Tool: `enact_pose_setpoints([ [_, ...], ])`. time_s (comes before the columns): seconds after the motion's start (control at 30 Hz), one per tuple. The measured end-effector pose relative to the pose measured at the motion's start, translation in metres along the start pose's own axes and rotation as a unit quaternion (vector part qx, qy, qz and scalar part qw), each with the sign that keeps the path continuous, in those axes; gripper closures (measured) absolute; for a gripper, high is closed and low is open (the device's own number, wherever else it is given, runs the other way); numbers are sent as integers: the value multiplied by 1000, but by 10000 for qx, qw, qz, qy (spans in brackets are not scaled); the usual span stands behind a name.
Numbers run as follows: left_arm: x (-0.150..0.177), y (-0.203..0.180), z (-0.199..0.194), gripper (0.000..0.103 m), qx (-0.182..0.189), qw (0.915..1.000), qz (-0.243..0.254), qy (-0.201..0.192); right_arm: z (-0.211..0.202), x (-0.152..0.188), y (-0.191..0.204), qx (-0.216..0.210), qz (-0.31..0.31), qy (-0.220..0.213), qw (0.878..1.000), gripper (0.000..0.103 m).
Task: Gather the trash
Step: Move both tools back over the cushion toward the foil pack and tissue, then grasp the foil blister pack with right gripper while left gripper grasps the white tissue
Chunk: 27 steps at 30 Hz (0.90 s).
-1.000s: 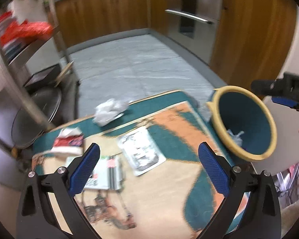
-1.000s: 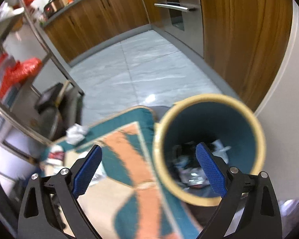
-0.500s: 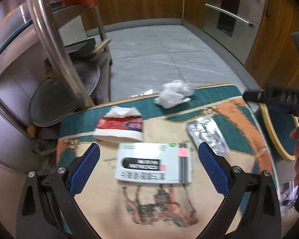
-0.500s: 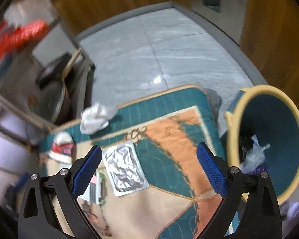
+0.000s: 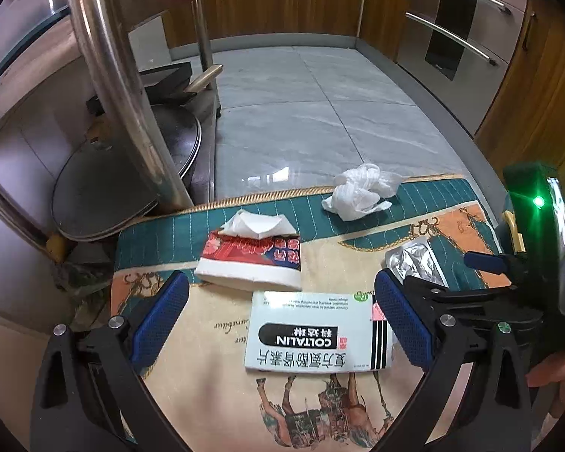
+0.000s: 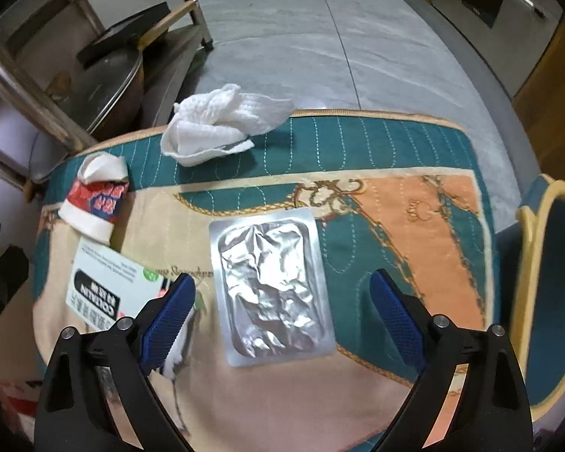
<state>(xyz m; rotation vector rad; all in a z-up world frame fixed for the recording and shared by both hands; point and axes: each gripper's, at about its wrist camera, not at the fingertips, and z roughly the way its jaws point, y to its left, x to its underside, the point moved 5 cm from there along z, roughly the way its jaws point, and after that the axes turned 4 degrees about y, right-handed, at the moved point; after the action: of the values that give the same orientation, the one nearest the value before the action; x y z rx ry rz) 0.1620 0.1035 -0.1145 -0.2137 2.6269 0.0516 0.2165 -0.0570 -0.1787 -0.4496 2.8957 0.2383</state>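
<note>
Several pieces of trash lie on a patterned rug [image 5: 214,384] [image 6: 414,233]. A white medicine box [image 5: 316,333] [image 6: 101,286] lies flat between the fingers of my open left gripper [image 5: 278,318], which hovers above it. A silver foil blister sheet [image 6: 273,290] [image 5: 414,261] lies under my open right gripper [image 6: 282,312]. Behind them are a red and white tissue pack [image 5: 250,258] [image 6: 96,197] and a crumpled white tissue [image 5: 359,192] [image 6: 218,124]. The teal bin with a yellow rim [image 6: 546,301] stands at the rug's right edge.
A steel rack [image 5: 105,60] with dark pans [image 5: 105,188] [image 6: 105,79] stands to the left of the rug. Grey tiled floor [image 5: 301,113] stretches beyond, bounded by wooden cabinets [image 5: 538,75] and oven drawers. A person's hand [image 5: 557,380] holds the right gripper.
Both grippers swung left away from the bin and came down toward the rug. The left one now frames the medicine box, the right one the foil sheet. Both stayed open.
</note>
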Motion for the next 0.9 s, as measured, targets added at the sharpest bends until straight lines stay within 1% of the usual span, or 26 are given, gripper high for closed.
enact_pose_setpoints([
  [0.13, -4, 3, 4, 6, 75, 10000, -21, 24, 10, -4, 3, 129, -44, 68, 9999, 10],
  [0.27, -8, 8, 10, 6, 100, 9999, -78, 53, 21, -5, 7, 161, -155, 195, 9996, 11],
  [0.33, -9, 10, 11, 6, 117, 9999, -100, 57, 25, -4, 6, 213, -178, 280, 9992, 18],
  [0.37, -9, 12, 13, 6, 118, 9999, -106, 66, 26, -4, 5, 276, -189, 263, 9991, 20],
  [0.4, -11, 13, 15, 6, 127, 9998, -130, 77, 26, -4, 5, 295, -202, 233, 9991, 24],
  [0.43, -12, 15, 17, 6, 152, 9997, -166, 91, 26, -4, 3, 319, -188, 218, 9991, 32],
  [0.47, -14, 16, 20, 6, 204, 9995, -226, 105, 24, -5, 2, 345, -161, 192, 9991, 33],
  [0.57, -20, 14, 27, 6, 341, 9987, -357, 150, 21, -4, -6, 132, 100, 209, 9996, 34],
  [0.67, -29, 5, 34, 6, 538, 9977, -387, 102, 14, -3, -17, 138, 272, 136, 9994, 34],
  [0.73, -36, -4, 39, 6, 590, 9979, -278, 62, 10, -4, -20, 107, 308, 99, 9994, 34],
  [0.8, -45, -16, 48, 6, 589, 9982, -82, -1, 8, -2, -23, 91, 338, 77, 9994, 34],
  [0.9, -54, -29, 63, 6, 591, 9982, 69, -41, 1, 1, -29, 63, 349, 35, 9994, 34],
])
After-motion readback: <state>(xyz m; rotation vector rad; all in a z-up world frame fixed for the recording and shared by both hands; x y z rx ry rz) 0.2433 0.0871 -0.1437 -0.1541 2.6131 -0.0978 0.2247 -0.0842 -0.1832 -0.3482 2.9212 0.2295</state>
